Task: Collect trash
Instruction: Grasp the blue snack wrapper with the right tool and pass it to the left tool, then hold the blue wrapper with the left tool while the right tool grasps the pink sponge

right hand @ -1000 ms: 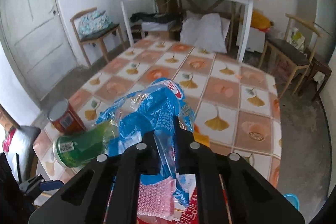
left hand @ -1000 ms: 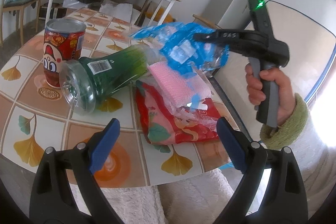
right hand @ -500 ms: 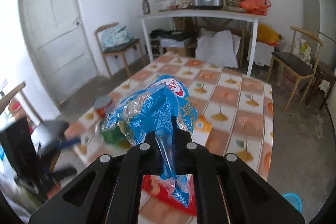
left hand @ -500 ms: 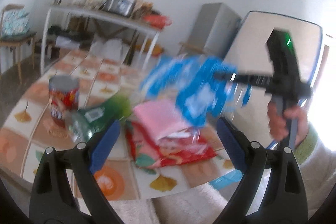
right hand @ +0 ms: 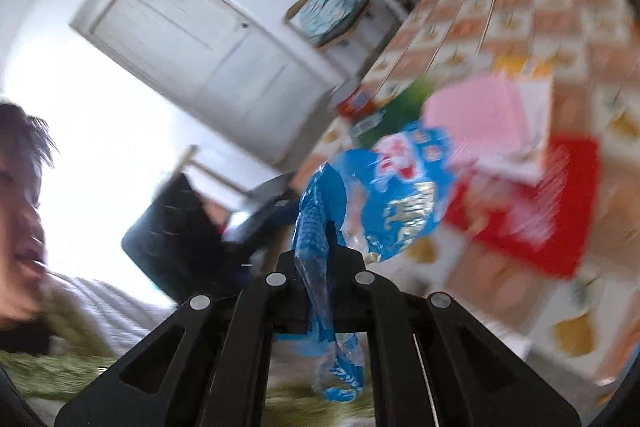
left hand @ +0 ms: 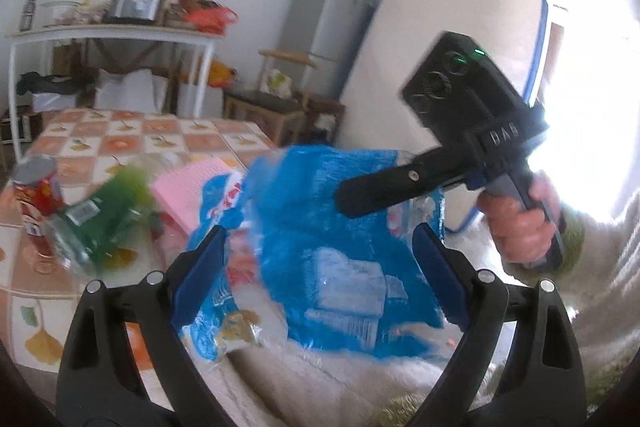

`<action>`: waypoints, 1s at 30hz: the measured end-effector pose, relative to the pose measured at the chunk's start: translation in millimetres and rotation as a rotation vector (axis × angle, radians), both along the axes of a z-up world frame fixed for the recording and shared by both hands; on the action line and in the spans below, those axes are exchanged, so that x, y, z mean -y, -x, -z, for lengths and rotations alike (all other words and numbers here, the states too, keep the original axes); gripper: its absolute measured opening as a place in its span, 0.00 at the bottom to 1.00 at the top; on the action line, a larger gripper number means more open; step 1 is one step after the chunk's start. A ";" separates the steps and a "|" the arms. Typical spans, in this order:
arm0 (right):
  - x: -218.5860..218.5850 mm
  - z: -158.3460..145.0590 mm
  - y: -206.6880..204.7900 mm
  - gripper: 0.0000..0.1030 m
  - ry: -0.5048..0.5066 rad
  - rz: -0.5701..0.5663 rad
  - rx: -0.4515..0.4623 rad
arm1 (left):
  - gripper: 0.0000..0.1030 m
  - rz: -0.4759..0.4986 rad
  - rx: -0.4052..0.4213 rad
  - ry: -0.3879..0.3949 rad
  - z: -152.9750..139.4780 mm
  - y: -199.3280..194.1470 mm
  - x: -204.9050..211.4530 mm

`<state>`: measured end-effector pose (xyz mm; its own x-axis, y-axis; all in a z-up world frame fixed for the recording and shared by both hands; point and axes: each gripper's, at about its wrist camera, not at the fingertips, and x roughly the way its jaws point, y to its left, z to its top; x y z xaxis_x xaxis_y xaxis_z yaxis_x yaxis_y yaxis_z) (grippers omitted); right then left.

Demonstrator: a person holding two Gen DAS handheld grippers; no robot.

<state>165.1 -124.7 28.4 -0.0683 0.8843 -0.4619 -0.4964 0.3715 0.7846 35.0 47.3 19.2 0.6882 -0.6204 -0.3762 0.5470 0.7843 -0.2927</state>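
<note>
A crumpled blue plastic bag (left hand: 320, 239) (right hand: 384, 195) hangs in the air off the table's near edge, pinched at one end by my right gripper (right hand: 320, 251), which is shut on it. In the left wrist view that right gripper (left hand: 352, 199) reaches in from the right, held by a hand (left hand: 516, 223). My left gripper (left hand: 320, 233) is open, and the bag hangs in the wide gap between its blue pads (left hand: 200, 271); no pad presses on it. On the table (left hand: 120, 135) lie a green bottle (left hand: 100, 215), a red can (left hand: 36, 195), a pink pack (left hand: 188, 187) and a red wrapper (right hand: 532, 211).
A white shelf table (left hand: 112, 35) with a cooker stands behind the tiled table. A grey fridge (left hand: 328, 27), a leaning mattress (left hand: 440, 67) and a chair (left hand: 272, 107) fill the right. A white door (right hand: 200, 47) and a person (right hand: 24, 187) show in the blurred right wrist view.
My right gripper has lifted the blue bag off the pile and swung it toward the table's near edge, turning as it went. My left gripper has risen and rolled, and the bag now hangs between its fingers.
</note>
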 end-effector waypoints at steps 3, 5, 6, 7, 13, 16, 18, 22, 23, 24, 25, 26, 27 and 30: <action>-4.8 16.1 -0.2 0.05 -0.054 -0.025 -0.098 | 0.86 0.042 -0.024 -0.003 7.8 -2.5 7.2; -7.7 25.4 -2.6 0.05 -0.094 -0.036 -0.153 | 0.71 0.048 -0.041 -0.002 13.5 -5.0 9.2; -8.8 28.8 -3.8 0.05 -0.105 -0.038 -0.174 | 0.59 0.058 -0.063 0.003 17.5 -8.1 9.5; -10.0 33.1 -5.1 0.05 -0.111 -0.038 -0.194 | 0.55 0.061 -0.085 0.010 20.9 -11.8 8.7; -17.0 55.5 -15.7 0.09 -0.088 -0.026 -0.274 | 0.21 0.069 -0.161 0.013 38.7 -20.9 6.8; -11.7 60.6 -22.3 0.21 -0.032 -0.006 -0.289 | 0.12 0.054 -0.190 -0.023 47.9 -24.3 8.6; -5.2 58.2 -29.6 0.47 0.000 0.024 -0.269 | 0.08 0.026 -0.212 -0.066 57.0 -28.6 8.9; 14.5 38.5 -44.0 0.61 0.031 0.103 -0.169 | 0.07 -0.029 -0.281 -0.044 70.6 -39.5 -5.7; 17.6 30.9 -47.7 0.65 0.080 0.143 -0.106 | 0.07 -0.037 -0.288 -0.035 72.5 -40.7 -9.4; 17.2 24.8 -49.4 0.67 0.128 0.167 -0.044 | 0.07 -0.045 -0.292 -0.031 74.1 -41.9 -12.6; 15.6 17.4 -48.6 0.72 0.196 0.189 0.042 | 0.07 -0.054 -0.297 -0.031 75.8 -43.2 -15.6; 7.2 9.4 -47.8 0.76 0.296 0.205 0.164 | 0.07 -0.057 -0.300 -0.034 76.7 -42.9 -16.6; -3.5 4.9 -46.2 0.78 0.380 0.204 0.263 | 0.07 -0.063 -0.308 -0.042 78.4 -43.3 -17.4; -34.9 2.7 -40.8 0.84 0.566 0.134 0.524 | 0.07 -0.076 -0.342 -0.072 84.5 -45.2 -19.9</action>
